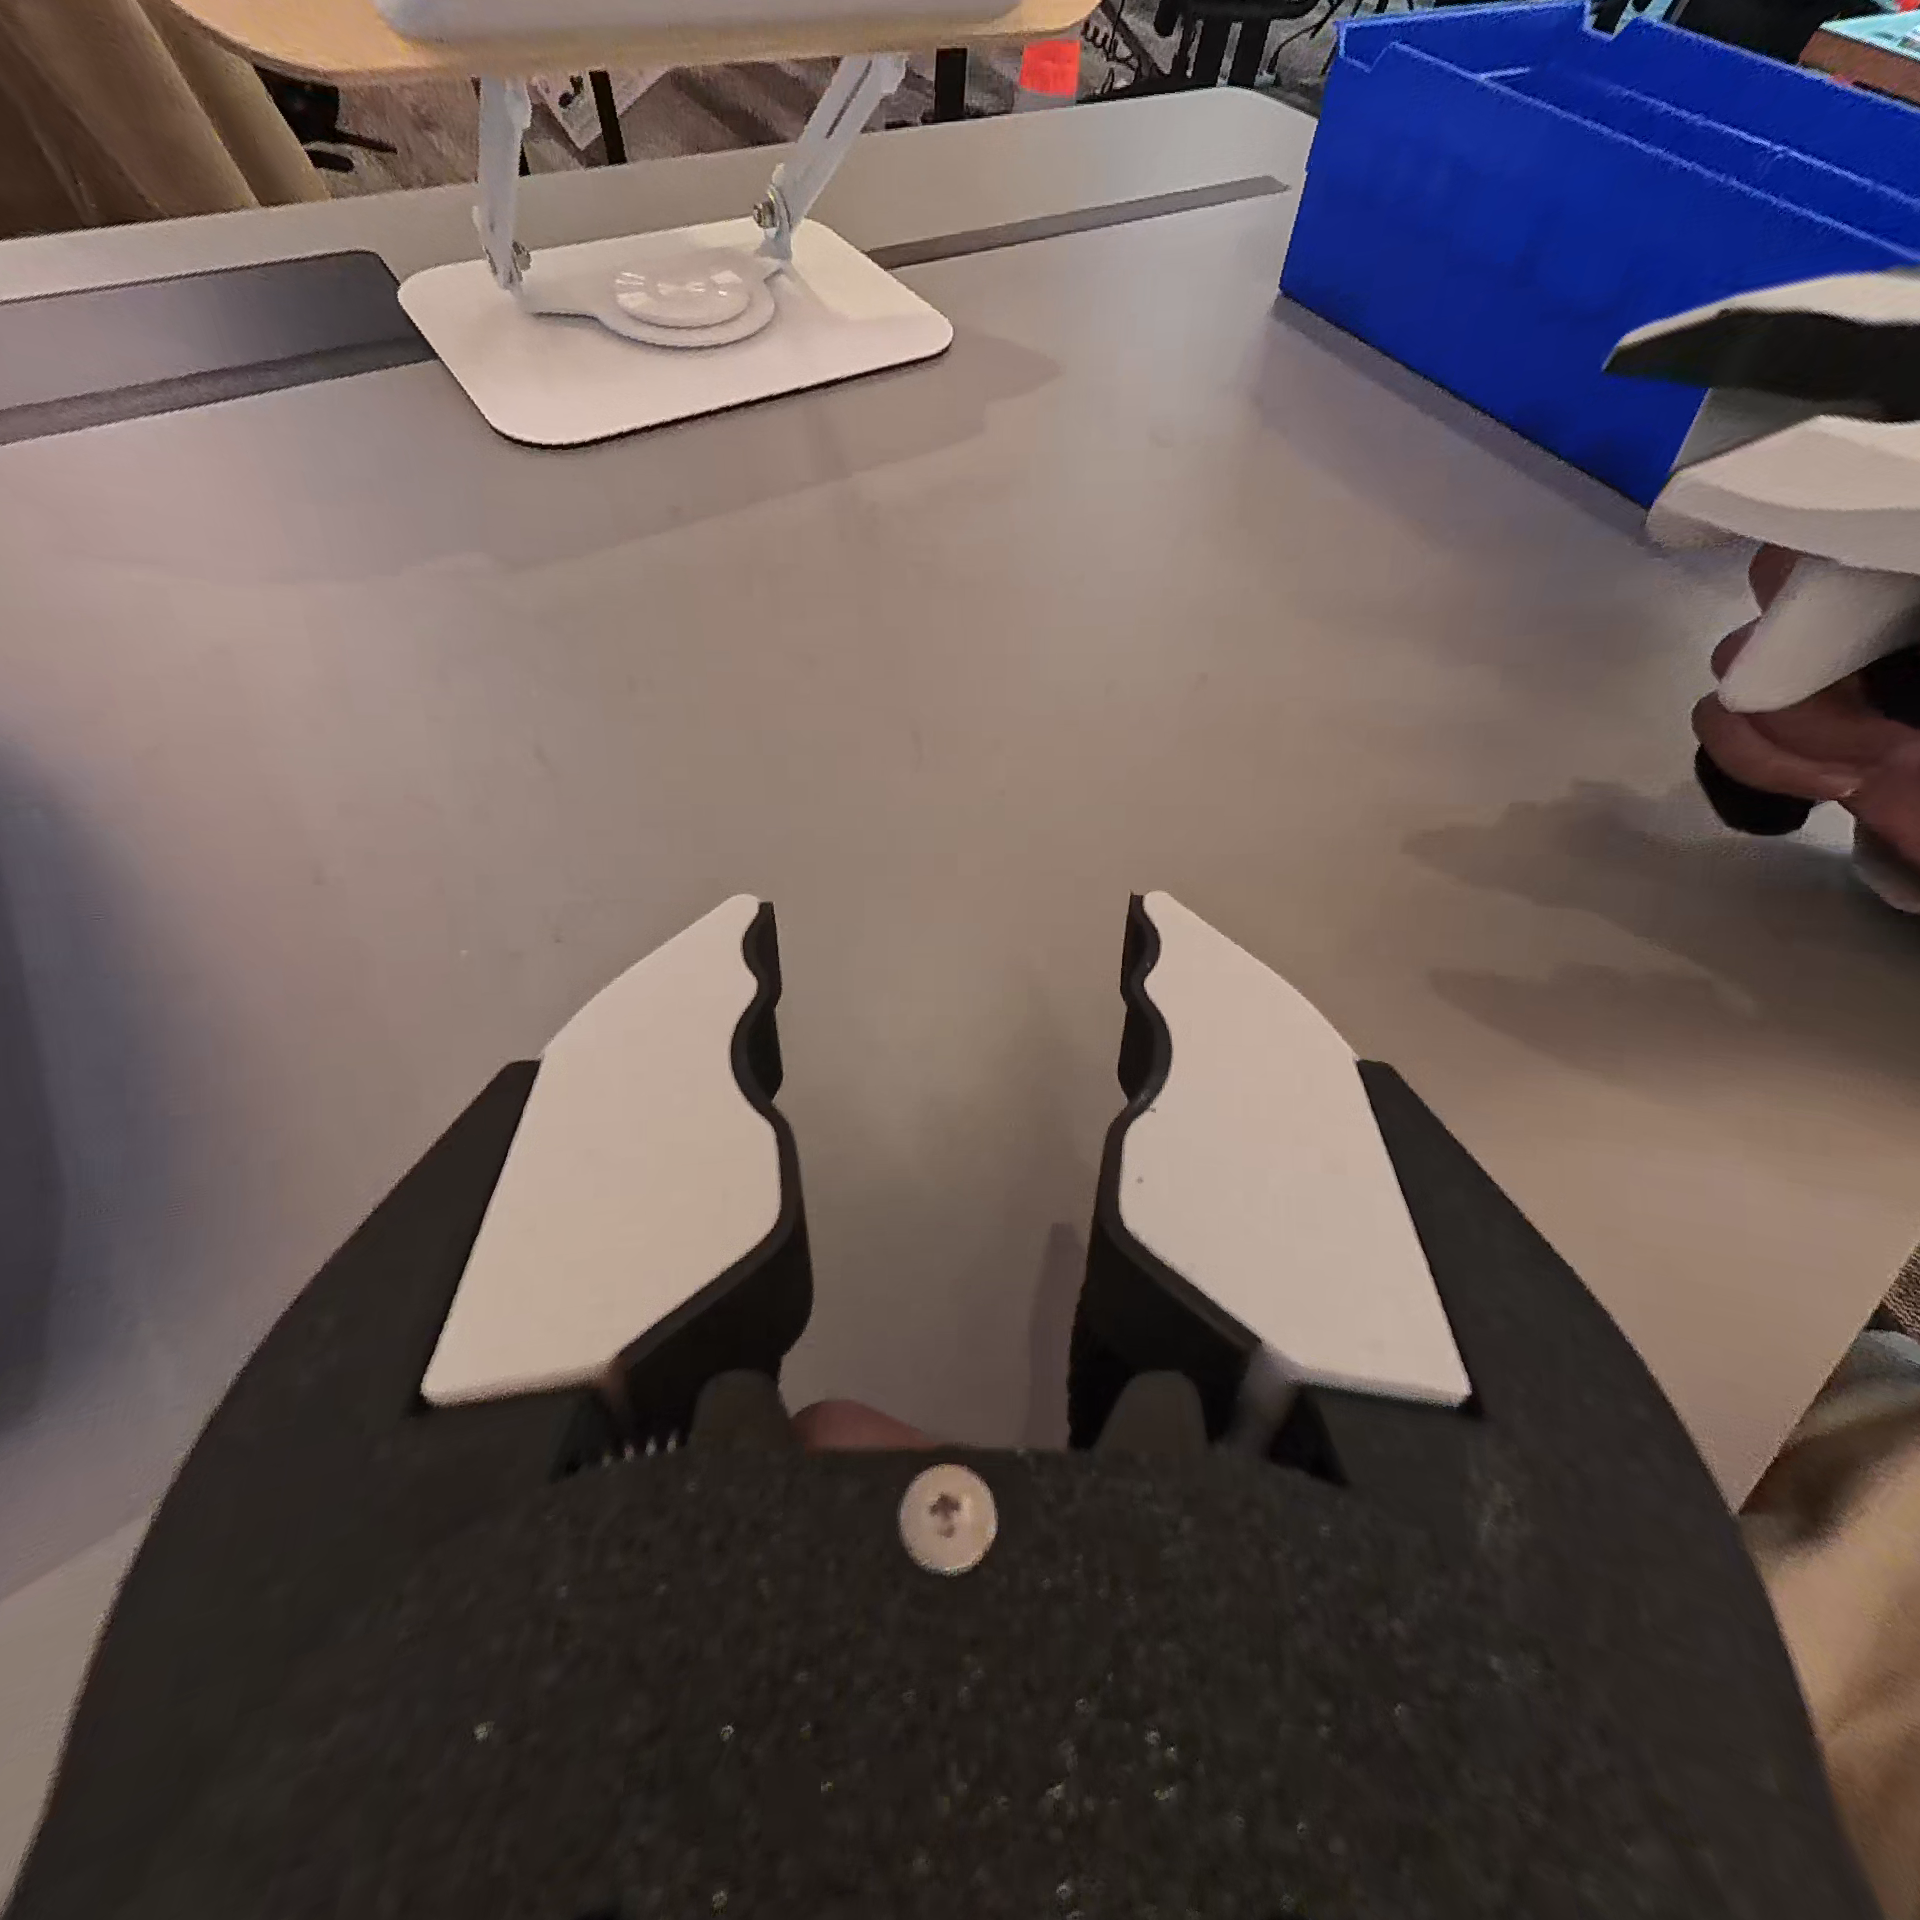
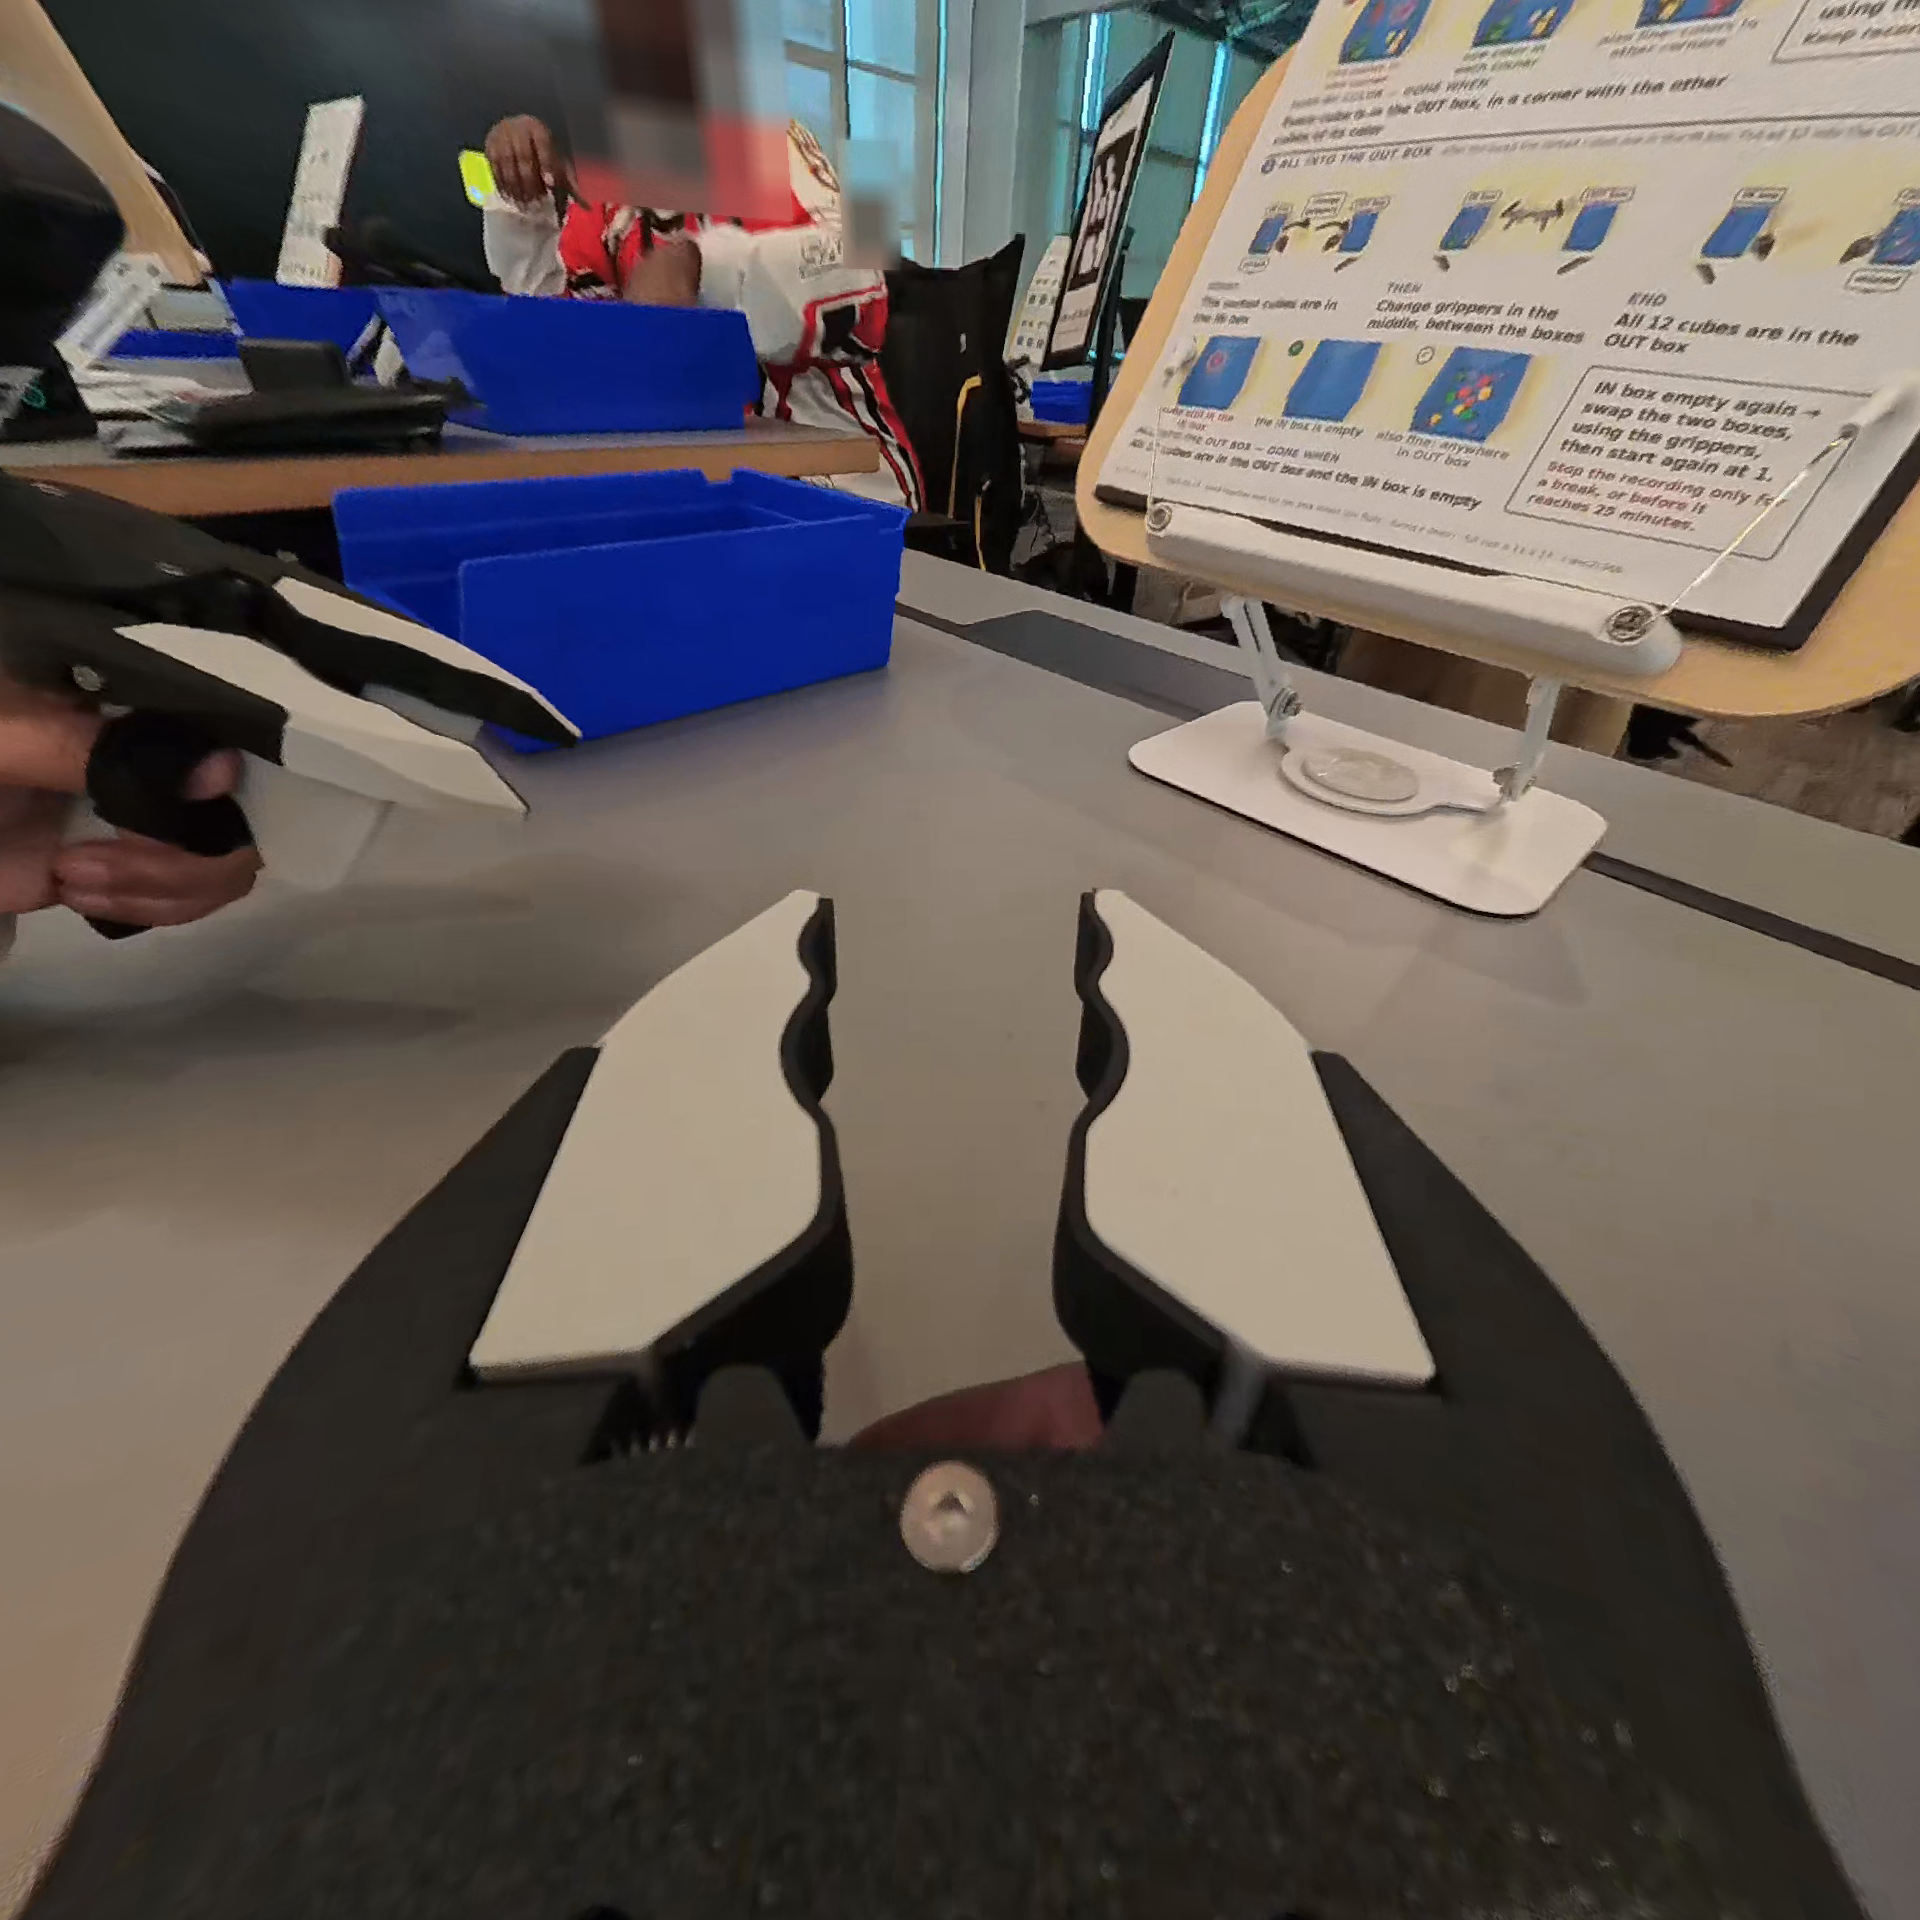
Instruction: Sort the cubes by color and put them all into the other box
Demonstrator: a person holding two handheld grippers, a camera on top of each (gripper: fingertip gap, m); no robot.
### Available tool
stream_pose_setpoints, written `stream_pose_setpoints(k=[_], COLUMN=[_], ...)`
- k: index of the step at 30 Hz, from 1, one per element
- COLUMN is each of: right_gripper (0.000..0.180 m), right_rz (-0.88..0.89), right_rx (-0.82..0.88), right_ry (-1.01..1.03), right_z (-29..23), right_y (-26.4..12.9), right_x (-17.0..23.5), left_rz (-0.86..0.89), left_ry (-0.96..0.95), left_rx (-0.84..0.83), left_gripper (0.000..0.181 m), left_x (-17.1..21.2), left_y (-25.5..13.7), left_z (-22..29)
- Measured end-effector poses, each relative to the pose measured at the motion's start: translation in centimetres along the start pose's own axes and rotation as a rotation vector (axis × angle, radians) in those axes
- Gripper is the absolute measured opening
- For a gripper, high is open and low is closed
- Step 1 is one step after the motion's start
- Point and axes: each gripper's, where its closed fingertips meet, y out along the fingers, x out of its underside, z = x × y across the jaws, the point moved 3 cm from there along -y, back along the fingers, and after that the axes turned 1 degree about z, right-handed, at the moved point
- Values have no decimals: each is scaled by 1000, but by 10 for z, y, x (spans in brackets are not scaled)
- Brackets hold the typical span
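**Status: No cube in hand; both grippers idle between the boxes**

**Task objects.** No cube is visible in either view. The only task items in sight are the blue boxes. In the left wrist view, one blue box (image 1: 1507, 239) stands at the far right of the grey table (image 1: 727, 675); only its outer wall and part of an inner ledge show, so its contents cannot be determined. In the right wrist view, a second blue box (image 2: 665, 582) stands at the far left of the table; the visible part of its interior appears bare, but the floor of the box is mostly hidden by the near wall.

**Progress.** Judged from these views alone, progress cannot be confirmed: no cube is seen sorted, carried or waiting. All that can be said is that nothing is in transit and that both grippers are over bare table between the two boxes.

**Grippers.** The left gripper (image 1: 951, 914) has its jaws spread apart with nothing between them; bare table shows through the gap. The right gripper (image 2: 954, 909) is likewise released and holds nothing. Each gripper also appears at the edge of the other's view, held by a hand (image 1: 1787, 748) on its grip.

**Surroundings.** A white stand (image 2: 1382, 800) rests on the far side of the table and carries an instruction sheet (image 2: 1558, 291) on a tilted board. Further blue boxes and a person sit at another table behind.
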Motion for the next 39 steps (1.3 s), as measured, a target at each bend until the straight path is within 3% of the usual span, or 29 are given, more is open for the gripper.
stream_pose_setpoints(k=[6,9,12,15,19,24,31,32,34,39], right_gripper=[43,43,43,43,42,41,41,41,41,39], right_rz=[-22,-18,-21,-18,-15,-10,-12,-14,-17,-21], right_rx=[-16,-27,-36,-48,-58,-64,-70,-71,-72,-73], right_ry=[-30,-36,-47,-59,-78,-71,-41,-40,-41,-37], right_z=[-6,-9,-12,-15,-17,-16,-14,-14,-15,-14], right_y=[0,1,2,1,-1,-3,-3,-3,-3,-2], right_x=[15,15,16,16,15,15,16,16,16,17], left_rz=[-22,39,81,-17,-264,-467,-597,-603,-615,-604], left_ry=[-31,-91,-156,-172,-261,-334,-361,-366,-379,-346], left_rx=[17,39,-82,-332,-569,-672,-694,-695,-659,-629], left_gripper=[63,59,54,56,59,57,56,54,29,29], left_x=[0,-40,-91,-114,-92,-51,-15,-12,-5,-7], left_y=[-4,-36,-71,-72,-27,20,44,45,50,43], left_z=[-1,-10,-68,-167,-295,-379,-410,-412,-411,-405])
